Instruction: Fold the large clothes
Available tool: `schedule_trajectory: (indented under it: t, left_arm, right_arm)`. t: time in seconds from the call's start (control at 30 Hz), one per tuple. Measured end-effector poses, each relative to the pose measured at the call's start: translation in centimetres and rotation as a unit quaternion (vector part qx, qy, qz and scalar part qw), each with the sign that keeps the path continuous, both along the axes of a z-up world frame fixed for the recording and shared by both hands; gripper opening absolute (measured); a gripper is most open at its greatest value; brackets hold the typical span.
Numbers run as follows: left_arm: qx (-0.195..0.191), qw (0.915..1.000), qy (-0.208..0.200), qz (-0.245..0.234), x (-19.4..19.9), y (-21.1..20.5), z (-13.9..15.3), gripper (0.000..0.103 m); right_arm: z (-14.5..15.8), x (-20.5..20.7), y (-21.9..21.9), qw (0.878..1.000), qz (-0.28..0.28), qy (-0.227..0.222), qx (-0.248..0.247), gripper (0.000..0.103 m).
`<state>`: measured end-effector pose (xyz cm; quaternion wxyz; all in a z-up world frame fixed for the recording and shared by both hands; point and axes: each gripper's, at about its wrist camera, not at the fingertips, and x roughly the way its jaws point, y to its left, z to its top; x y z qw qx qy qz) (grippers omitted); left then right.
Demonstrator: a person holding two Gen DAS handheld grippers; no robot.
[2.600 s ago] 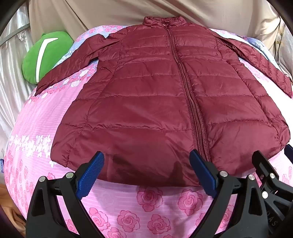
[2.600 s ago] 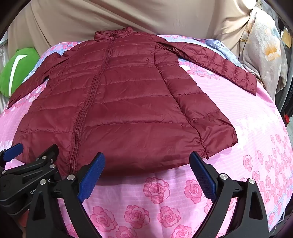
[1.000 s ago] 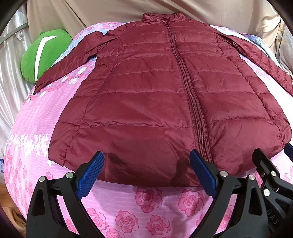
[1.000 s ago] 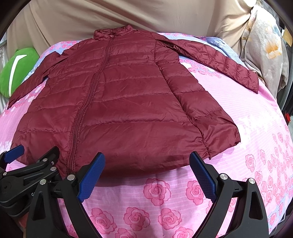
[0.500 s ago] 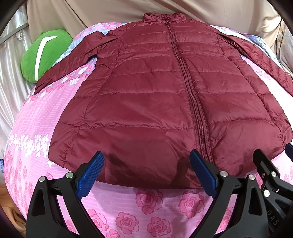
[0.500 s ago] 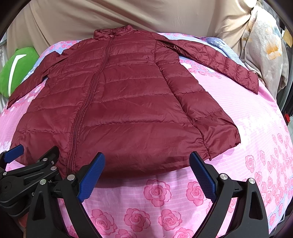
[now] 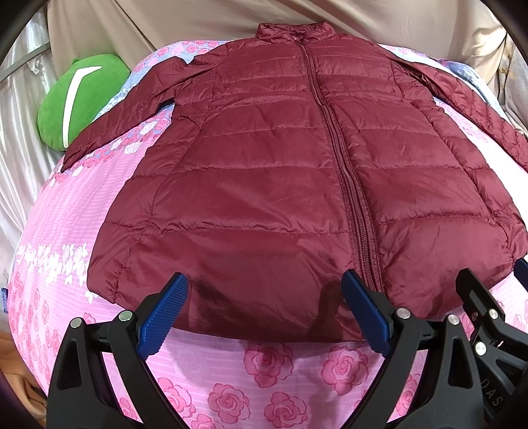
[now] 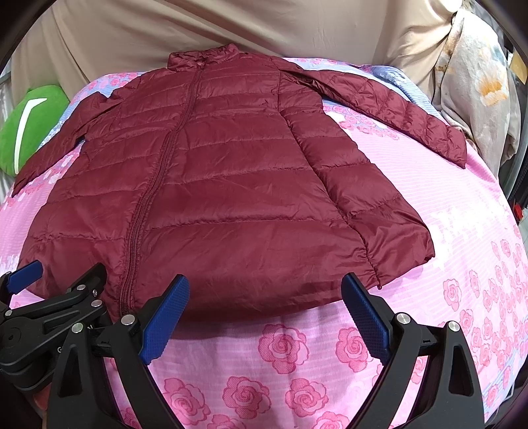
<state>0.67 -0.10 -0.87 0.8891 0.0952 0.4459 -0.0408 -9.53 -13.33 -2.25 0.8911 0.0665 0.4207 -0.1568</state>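
Observation:
A dark red quilted puffer jacket (image 7: 280,184) lies flat and zipped on the pink rose bedsheet (image 7: 270,373), collar away from me, both sleeves spread out; it also shows in the right wrist view (image 8: 237,191). My left gripper (image 7: 264,313) is open and empty, hovering just before the jacket's hem left of the zipper. My right gripper (image 8: 264,313) is open and empty before the hem right of the zipper. Each gripper shows at the edge of the other's view: the right gripper (image 7: 488,316), the left gripper (image 8: 49,297).
A green pillow (image 7: 82,99) lies at the bed's far left. Beige fabric (image 8: 198,26) hangs behind the bed. A floral pillow (image 8: 478,92) leans at the far right, past the right sleeve's cuff (image 8: 452,145).
Both grippers have drifted slightly over the hem; the jacket sits a little differently in frame. Jaws stay open. The jacket has not moved.

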Motion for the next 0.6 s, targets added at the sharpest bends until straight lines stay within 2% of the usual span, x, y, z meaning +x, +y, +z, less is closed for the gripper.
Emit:
schedule_trajectory:
  t: [0.6]
  left_arm:
    - [0.003,1.0000,0.004,0.000,0.41,-0.36,-0.37,0.092]
  right_arm:
    - [-0.39,0.29,-0.37,1.000,0.000,0.001,0.004,0.092]
